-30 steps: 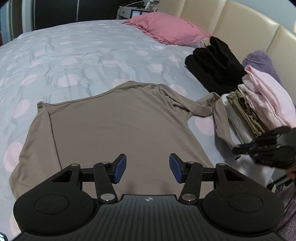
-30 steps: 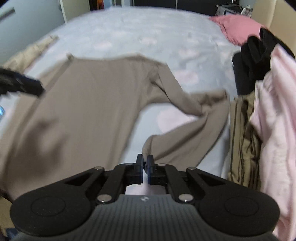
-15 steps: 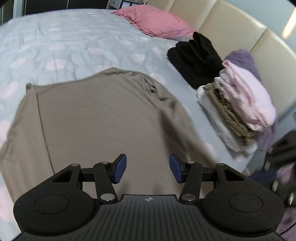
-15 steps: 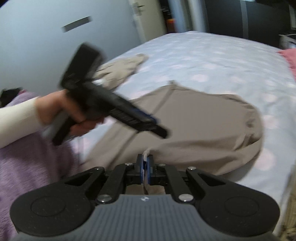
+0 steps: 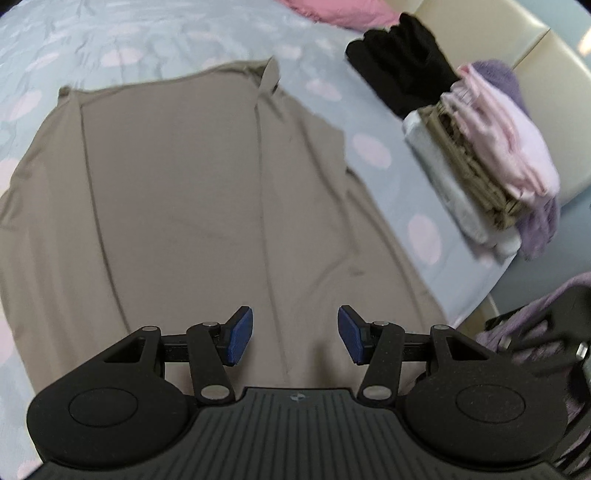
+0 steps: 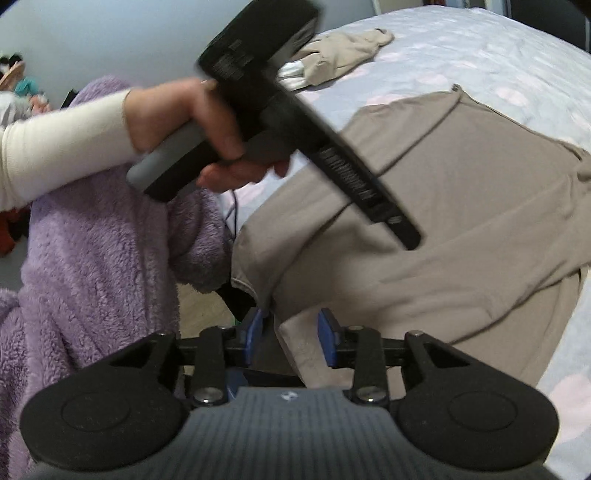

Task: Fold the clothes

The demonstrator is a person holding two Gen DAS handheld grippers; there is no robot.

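While my left gripper (image 5: 295, 334) hovers spread above the taupe shirt (image 5: 177, 192), my right gripper (image 6: 290, 338) gapes around its sleeve (image 6: 299, 339).

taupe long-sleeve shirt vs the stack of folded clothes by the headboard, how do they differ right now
The taupe long-sleeve shirt lies spread flat across the dotted bedsheet, a single layer with only its sleeve folded in; the stack of folded clothes is compact and piled several layers high. The shirt is one plain colour, the stack mixes pink, olive, white and purple. The shirt sits directly below the open left gripper; the stack sits off beside the headboard. Both rest on the bed.
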